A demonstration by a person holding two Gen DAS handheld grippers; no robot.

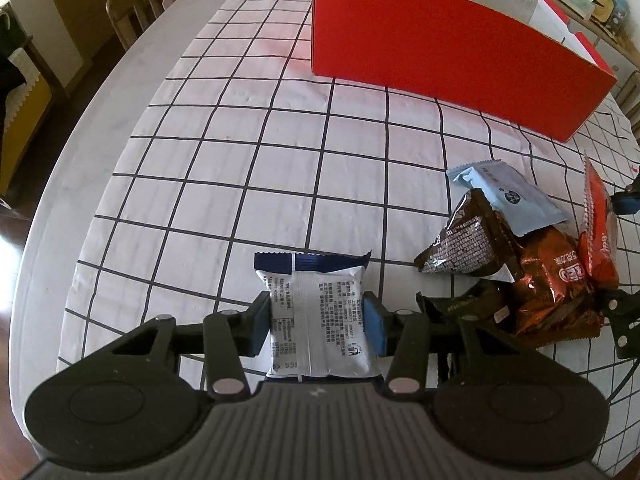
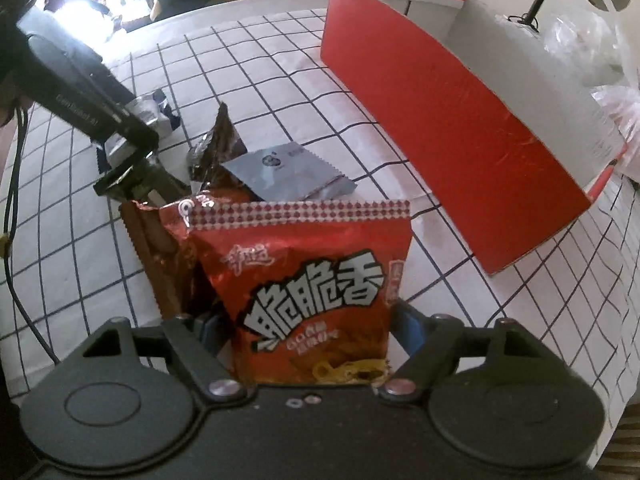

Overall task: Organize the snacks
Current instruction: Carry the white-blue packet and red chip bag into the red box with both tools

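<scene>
One red cardboard box [image 1: 440, 52] stands on the grid-patterned tablecloth [image 1: 224, 184] at the far side, and we cannot tell what it holds, since only its outer wall and white inner face show. We find the left gripper [image 1: 320, 324] partly closed, its blue pads pinching a white-and-blue snack packet [image 1: 316, 312] from both sides, beside a heap of brown, orange and pale-blue packets [image 1: 516, 256]. We record the right gripper [image 2: 312, 320] standing wider around a red noodle-snack bag [image 2: 316, 292]; we cannot tell whether its pads press the bag.
</scene>
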